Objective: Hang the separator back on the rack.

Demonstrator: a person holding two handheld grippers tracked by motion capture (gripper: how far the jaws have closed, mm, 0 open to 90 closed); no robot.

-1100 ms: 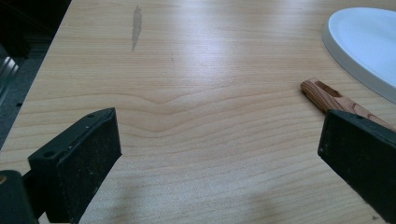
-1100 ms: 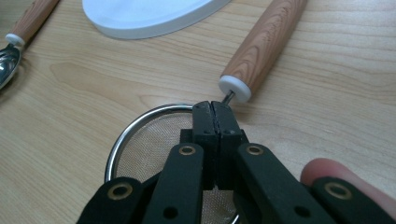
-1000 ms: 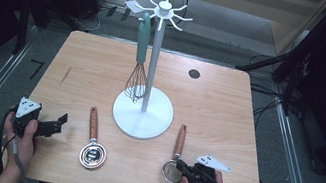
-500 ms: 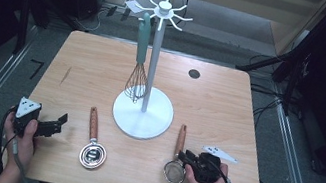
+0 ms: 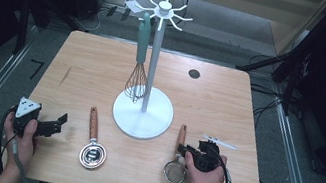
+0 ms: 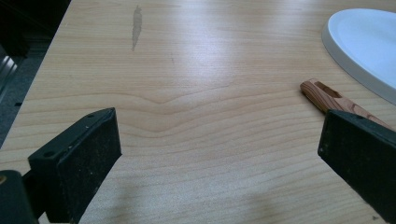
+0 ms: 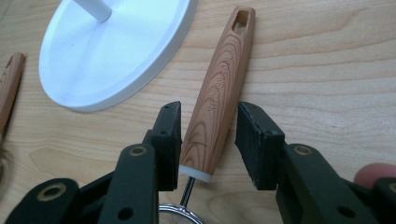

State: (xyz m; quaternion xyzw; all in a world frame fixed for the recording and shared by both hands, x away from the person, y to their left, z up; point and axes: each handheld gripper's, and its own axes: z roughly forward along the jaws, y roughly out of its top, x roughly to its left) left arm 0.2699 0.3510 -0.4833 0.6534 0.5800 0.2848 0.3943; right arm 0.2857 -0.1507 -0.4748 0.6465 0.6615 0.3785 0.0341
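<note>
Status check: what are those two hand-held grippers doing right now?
Right hand-held gripper just opened, straddling strainer handle, pads off. Left hand-held gripper open, idle. Nothing blocking.

The strainer [image 5: 176, 162] is lying flat on the table [image 5: 93, 74], close to the near edge and toward the right corner. Its round wire-mesh bowl [image 5: 174, 171] is sitting nearest that edge, and its wooden handle [image 7: 219, 93] is pointing away toward the far edge, stopping just beside the rim of the white stand base [image 5: 142, 113] without touching it. The handle is showing a strong brown grain, a slot cut through its far tip and a pale collar where a thin metal stem is joining it to the bowl. The handle is lying between the right tool's [image 7: 208, 142] parted jaws, which have just been opening; the left pad looks very close to the wood, the right one is standing clear.
</note>
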